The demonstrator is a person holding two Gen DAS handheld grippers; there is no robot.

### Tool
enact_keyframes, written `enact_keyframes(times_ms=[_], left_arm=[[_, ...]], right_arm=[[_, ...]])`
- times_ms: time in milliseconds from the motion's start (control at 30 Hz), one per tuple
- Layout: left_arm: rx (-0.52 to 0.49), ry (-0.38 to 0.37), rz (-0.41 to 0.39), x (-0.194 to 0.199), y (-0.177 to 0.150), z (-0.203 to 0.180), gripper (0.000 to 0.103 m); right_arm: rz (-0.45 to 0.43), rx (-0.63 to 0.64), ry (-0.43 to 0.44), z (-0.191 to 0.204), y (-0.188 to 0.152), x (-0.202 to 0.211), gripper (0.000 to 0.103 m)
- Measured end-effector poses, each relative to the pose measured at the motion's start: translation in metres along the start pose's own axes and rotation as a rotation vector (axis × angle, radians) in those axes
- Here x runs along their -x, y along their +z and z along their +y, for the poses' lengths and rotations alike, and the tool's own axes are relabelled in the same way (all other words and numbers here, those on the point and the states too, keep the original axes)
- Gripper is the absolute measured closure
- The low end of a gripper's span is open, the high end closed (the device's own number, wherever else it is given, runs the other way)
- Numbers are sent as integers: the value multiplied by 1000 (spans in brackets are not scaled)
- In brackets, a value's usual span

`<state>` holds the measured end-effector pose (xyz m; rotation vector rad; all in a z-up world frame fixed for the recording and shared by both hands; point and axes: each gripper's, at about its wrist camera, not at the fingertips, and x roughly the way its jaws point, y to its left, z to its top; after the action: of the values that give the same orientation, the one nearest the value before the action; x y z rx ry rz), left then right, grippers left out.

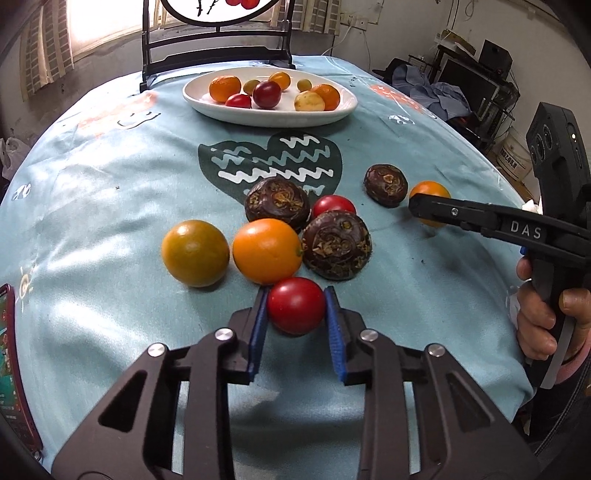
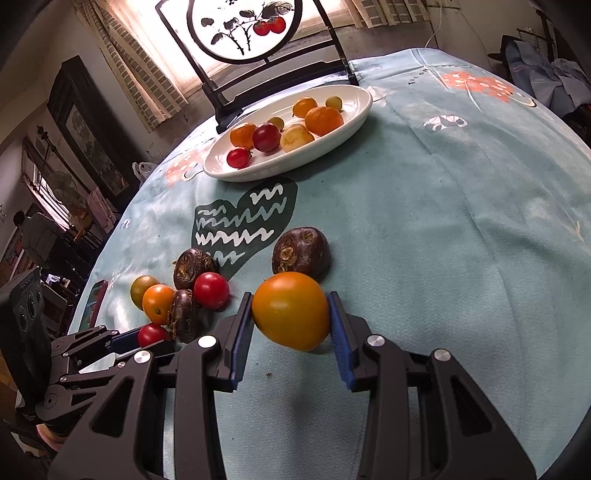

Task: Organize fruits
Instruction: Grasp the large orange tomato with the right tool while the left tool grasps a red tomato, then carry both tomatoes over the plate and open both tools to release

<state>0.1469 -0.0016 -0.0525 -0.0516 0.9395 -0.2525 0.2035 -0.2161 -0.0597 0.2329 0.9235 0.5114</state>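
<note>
My left gripper [image 1: 296, 308] is shut on a red tomato [image 1: 295, 304] low over the blue tablecloth. My right gripper [image 2: 291, 314] is shut on an orange tomato [image 2: 291, 310]; it shows in the left wrist view [image 1: 430, 190] behind the right gripper's finger [image 1: 461, 216]. Loose fruit lies beyond the left gripper: a greenish-orange fruit [image 1: 195, 253], an orange fruit [image 1: 266, 250], a red tomato [image 1: 333, 206] and three dark brown water chestnuts [image 1: 277, 203] [image 1: 337, 244] [image 1: 386, 183]. A white oval plate [image 1: 266, 112] at the far side holds several fruits.
A dark wooden stand with a round painted screen [image 2: 245, 29] stands behind the plate. A red phone [image 1: 11, 369] lies at the table's left edge. The table edge drops off at the right, with cluttered furniture [image 1: 465, 85] beyond.
</note>
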Motion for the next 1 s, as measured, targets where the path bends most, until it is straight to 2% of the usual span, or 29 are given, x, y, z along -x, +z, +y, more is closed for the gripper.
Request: enact_keyframes(times_ms=[300, 400, 500, 633, 767, 1000], left_arm=[[5, -93, -94, 28, 19, 6, 73], [-1, -102, -128, 32, 41, 11, 73], [9, -110, -174, 29, 75, 18, 73], [-7, -44, -224, 6, 133, 26, 73], [4, 24, -198, -33, 180, 38, 73], [41, 62, -138, -79, 208, 61, 73]], right_arm=[[-68, 25, 34, 7, 1, 12, 63], [-138, 74, 16, 17, 11, 22, 63], [-195, 114, 24, 26, 38, 25, 63], [-215, 154, 9, 36, 89, 4, 63], [-196, 173, -39, 38, 129, -36, 63], [-145, 169, -75, 24, 158, -86, 63]])
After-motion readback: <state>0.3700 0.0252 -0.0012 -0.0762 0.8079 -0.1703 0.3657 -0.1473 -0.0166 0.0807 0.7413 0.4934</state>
